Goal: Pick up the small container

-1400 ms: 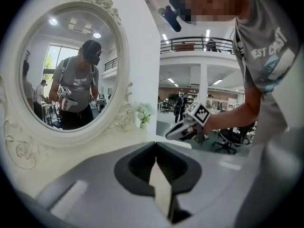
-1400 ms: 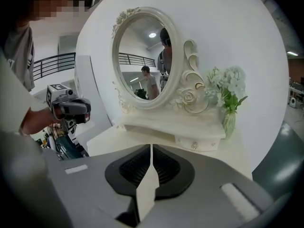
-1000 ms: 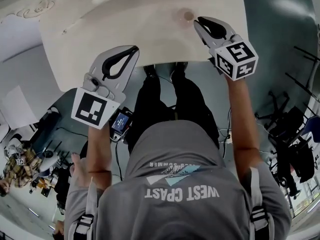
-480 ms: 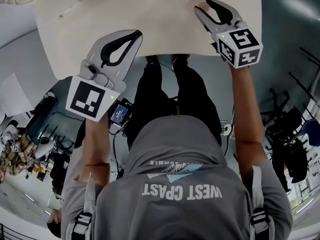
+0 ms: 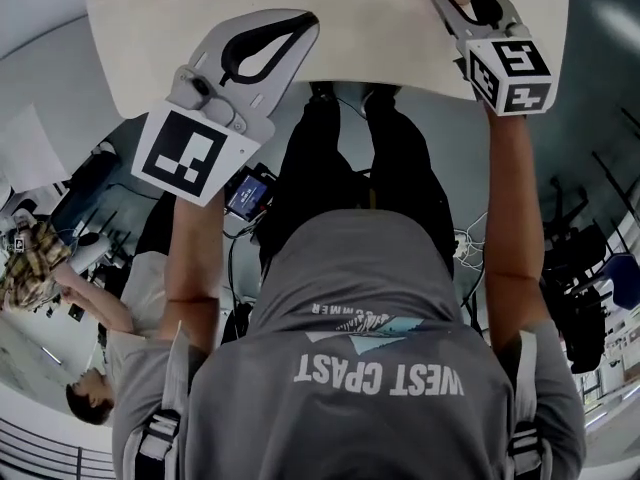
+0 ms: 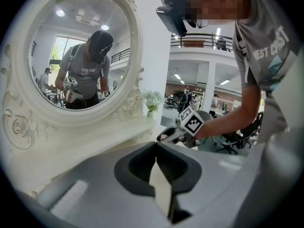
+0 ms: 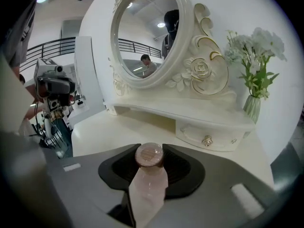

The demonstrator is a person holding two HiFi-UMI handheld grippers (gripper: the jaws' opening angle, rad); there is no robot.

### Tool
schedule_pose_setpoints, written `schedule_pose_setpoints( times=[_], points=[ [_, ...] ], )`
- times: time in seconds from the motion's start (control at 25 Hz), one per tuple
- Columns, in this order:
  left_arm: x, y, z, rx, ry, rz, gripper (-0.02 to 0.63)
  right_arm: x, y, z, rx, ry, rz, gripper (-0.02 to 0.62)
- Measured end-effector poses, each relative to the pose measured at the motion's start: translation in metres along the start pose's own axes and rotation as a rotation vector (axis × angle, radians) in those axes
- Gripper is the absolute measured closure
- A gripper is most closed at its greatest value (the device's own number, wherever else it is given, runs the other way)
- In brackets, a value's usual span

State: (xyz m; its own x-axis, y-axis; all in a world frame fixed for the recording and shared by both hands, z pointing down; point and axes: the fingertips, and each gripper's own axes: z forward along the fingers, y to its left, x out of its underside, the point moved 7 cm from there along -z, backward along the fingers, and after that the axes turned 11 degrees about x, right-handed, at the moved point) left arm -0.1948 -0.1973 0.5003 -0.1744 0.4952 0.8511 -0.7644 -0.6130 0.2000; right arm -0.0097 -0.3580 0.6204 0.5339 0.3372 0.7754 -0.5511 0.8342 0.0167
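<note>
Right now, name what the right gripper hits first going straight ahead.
The small container, already between its jaws, which have just been closing; past it, probably the tabletop, depth unclear.

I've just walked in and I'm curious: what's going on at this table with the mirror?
A person holds a gripper in each hand over a white table that carries an ornate mirror. The right gripper has a small pink container with a round cap between its jaws. The jaws have just been closing and appear to press its sides. Whether it has left the table cannot be seen. The left gripper hangs nearby, shut and empty.
</note>
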Motion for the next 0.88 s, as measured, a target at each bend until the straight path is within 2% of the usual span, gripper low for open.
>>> schedule_pose_setpoints(
  times=[0.12, 0.52, 0.88],
  points=[
    [-0.002, -0.001, -0.001, -0.004, -0.009, 0.007, 0.603, 0.001, 0.000, -0.002, 0.025, 0.008, -0.027, 0.464],
    [-0.024, -0.013, -0.024, -0.025, -0.025, 0.048, 0.603, -0.007, 0.001, -0.052, 0.052, 0.004, 0.055, 0.466],
    [-0.059, -0.045, -0.055, -0.029, -0.064, 0.119, 0.603, -0.050, 0.008, -0.133, 0.091, -0.086, 0.059, 0.466]
  ],
)
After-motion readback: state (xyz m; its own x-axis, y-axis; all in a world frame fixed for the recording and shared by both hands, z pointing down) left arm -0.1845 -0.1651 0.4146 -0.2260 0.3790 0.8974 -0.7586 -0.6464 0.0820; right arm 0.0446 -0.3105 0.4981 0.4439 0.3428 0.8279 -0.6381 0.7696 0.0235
